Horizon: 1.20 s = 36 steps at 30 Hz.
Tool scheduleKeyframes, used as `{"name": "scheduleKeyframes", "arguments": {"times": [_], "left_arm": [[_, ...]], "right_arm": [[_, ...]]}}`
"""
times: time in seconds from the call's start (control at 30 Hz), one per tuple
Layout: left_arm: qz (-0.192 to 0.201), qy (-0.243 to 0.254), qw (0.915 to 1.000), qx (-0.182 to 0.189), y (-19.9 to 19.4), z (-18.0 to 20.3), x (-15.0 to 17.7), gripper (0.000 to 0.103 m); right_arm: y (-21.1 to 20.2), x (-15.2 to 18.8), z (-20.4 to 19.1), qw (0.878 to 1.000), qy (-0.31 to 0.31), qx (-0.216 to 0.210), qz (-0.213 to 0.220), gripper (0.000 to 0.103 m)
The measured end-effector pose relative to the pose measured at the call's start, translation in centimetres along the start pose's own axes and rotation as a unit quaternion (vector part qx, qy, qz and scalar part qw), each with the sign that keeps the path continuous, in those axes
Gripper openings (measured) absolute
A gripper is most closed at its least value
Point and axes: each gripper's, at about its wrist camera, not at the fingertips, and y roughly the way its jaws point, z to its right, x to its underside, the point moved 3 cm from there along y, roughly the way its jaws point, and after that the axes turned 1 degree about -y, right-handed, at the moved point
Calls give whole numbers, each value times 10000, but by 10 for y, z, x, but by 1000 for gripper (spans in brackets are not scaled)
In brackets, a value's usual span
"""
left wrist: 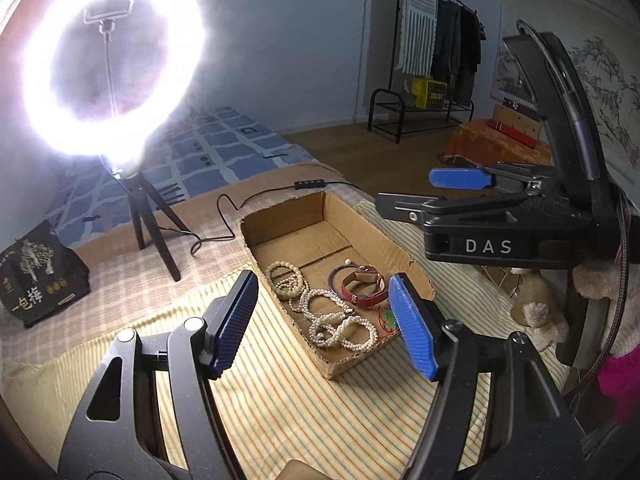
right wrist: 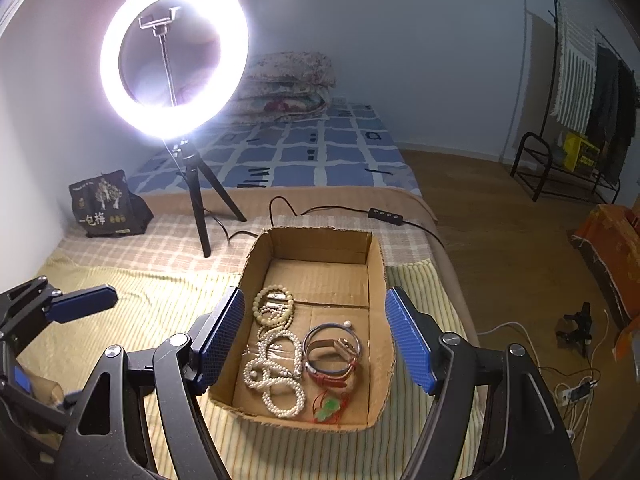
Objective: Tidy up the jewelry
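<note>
Now both the left gripper (left wrist: 324,320) and right gripper (right wrist: 316,340) gape wide, holding nothing; the cardboard box (right wrist: 378,280) of pearl strands (right wrist: 276,376) lies between each pair of jaws.

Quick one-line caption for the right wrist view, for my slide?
Open right gripper poised above a cardboard box holding pearl necklaces, a watch and a green pendant, ring light behind.

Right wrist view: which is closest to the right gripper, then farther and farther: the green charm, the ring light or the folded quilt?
From the right gripper:
1. Green charm, in the box's near end.
2. Ring light, up left, behind the box.
3. Folded quilt, far back on the bed.
</note>
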Motion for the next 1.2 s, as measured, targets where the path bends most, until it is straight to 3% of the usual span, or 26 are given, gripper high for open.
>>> {"name": "scheduleKeyframes", "arguments": {"times": [0.43, 0.5, 0.7, 0.97, 1.2], "left_arm": [[273, -148, 9994, -161, -60, -17, 7, 72], [320, -160, 9992, -199, -67, -19, 8, 82], [579, -230, 9975, -341, -94, -24, 11, 93], [881, -205, 9942, -589, -120, -28, 22, 102], [942, -285, 9933, -604, -127, -32, 29, 102]], "right_arm": [[-53, 6, -19, 9988, 34, 404, 281, 81], [-61, 6, -23, 9984, 55, 451, 339, 81], [-82, 8, -38, 9969, -13, 597, 520, 81], [-104, 18, -50, 9946, -40, 732, 739, 82], [-113, 30, -56, 9939, 39, 736, 817, 82]]}}
